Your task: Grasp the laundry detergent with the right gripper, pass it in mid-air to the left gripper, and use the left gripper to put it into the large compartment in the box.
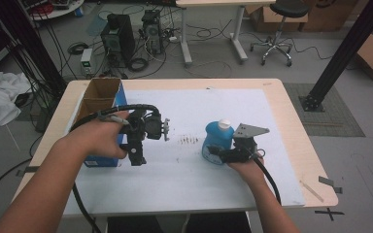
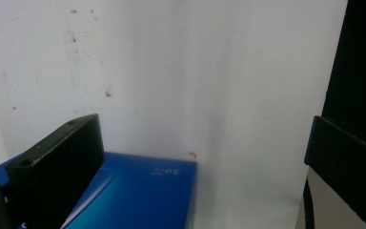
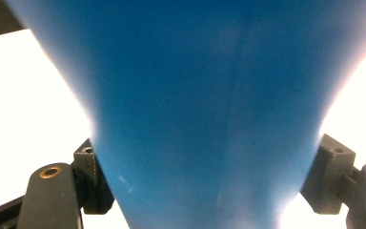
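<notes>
A blue bottle (image 1: 217, 141) with a white cap stands upright on the white sheet, right of centre. My right gripper (image 1: 222, 154) reaches it from the near side, low on its body. In the right gripper view its pads (image 3: 94, 179) lie against both sides of the blue bottle (image 3: 209, 95), so my right gripper (image 3: 209, 181) is shut on it. My left gripper (image 1: 148, 138) hangs over the sheet beside an open cardboard box with blue sides (image 1: 99, 99). In the left gripper view my left gripper (image 2: 200, 138) is wide open and holds nothing, with the blue box corner (image 2: 138, 191) below it.
The white sheet (image 1: 194, 184) covers most of the wooden table (image 1: 291, 121). Small brown marks (image 1: 188, 141) lie between the grippers. A thin stick (image 1: 312, 191) and tape (image 1: 331, 183) sit at the table's right corner. Computers, cables and a stool stand on the floor beyond.
</notes>
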